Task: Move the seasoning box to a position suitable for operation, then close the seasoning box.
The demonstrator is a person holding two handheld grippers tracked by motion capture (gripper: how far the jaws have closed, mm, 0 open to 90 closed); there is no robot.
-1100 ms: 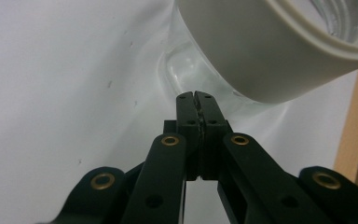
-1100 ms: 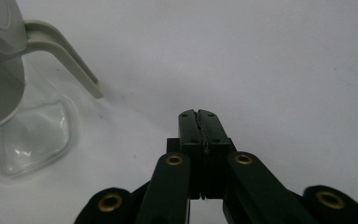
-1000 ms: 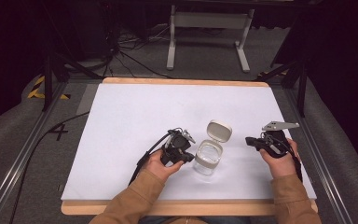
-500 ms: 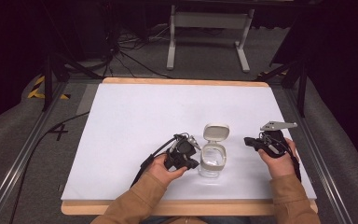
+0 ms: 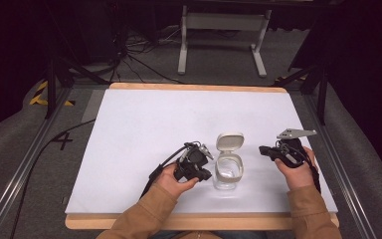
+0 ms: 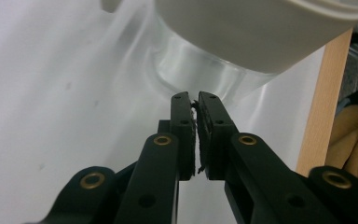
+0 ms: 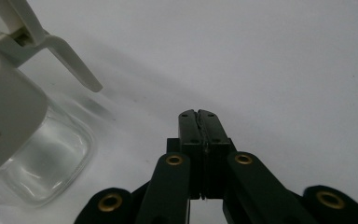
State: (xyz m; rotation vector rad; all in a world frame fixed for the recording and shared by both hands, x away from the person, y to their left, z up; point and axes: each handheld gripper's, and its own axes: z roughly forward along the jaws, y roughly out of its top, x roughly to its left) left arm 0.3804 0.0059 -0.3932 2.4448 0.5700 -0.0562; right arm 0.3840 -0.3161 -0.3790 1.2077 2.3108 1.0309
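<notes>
Clear glass jar (image 5: pixel 228 172) with a white plastic collar stands upright near the table's front edge, its hinged white lid (image 5: pixel 229 141) tipped open away from the person. Since earlier it shifted slightly nearer. Left gripper (image 5: pixel 205 167), just beside it, has been parting its jaws to a slit, nothing between. Right gripper (image 5: pixel 263 150), well apart, is closed, empty. Jar's base is hard to make out.

The jar (image 5: pixel 228 172) stands on the table (image 5: pixel 144 124), near its front edge and right of the middle; its lid (image 5: pixel 229 141) stands open behind it; the left gripper (image 5: pixel 205 168) lies just left of the jar; the right gripper (image 5: pixel 263 150) lies to its right, apart from it.
</notes>
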